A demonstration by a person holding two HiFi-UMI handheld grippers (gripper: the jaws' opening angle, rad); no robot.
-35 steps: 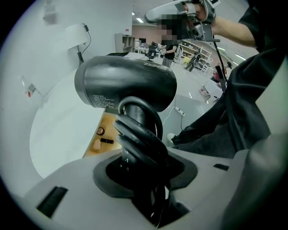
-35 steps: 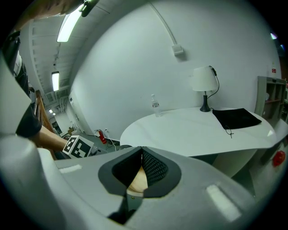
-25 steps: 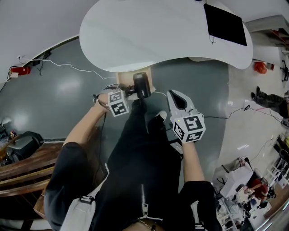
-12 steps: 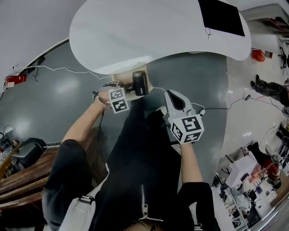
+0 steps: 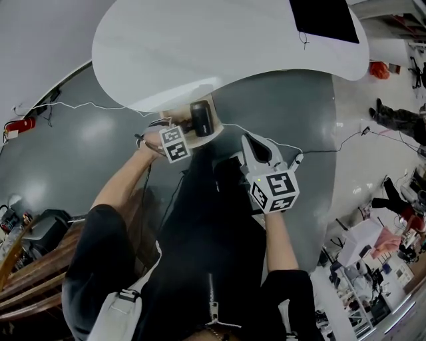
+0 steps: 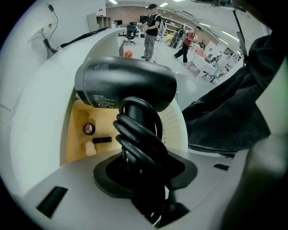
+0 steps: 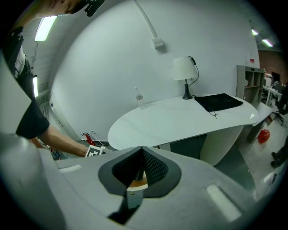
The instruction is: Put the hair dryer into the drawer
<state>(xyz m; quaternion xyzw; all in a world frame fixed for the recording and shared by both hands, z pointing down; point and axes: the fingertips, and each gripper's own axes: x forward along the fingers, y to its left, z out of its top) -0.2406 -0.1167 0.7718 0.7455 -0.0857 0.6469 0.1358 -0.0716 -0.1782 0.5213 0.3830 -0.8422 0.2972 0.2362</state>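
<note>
The black hair dryer [image 5: 201, 118] hangs nozzle-level over the open drawer [image 5: 171, 118], which juts out from under the white table. My left gripper [image 5: 187, 133] points straight down and is shut on its handle, with the cord wound round it. In the left gripper view the hair dryer [image 6: 125, 84] fills the middle, and the drawer's wooden floor [image 6: 81, 119] lies below and to its left. My right gripper [image 5: 253, 144] stays to the right over the person's lap, jaws together and nothing between them; the right gripper [image 7: 141, 150] looks toward the table.
Small items lie in the drawer: a ring [image 6: 89, 129], a black stick [image 6: 102, 139] and a pale piece [image 6: 91, 149]. The white oval table [image 5: 219, 46] carries a black mat [image 5: 323, 16] and a lamp [image 7: 183, 72]. Cables trail on the grey floor [image 5: 86, 140]. People stand far off.
My left gripper has sunk with the hair dryer toward the open drawer. The right gripper has hardly moved.
</note>
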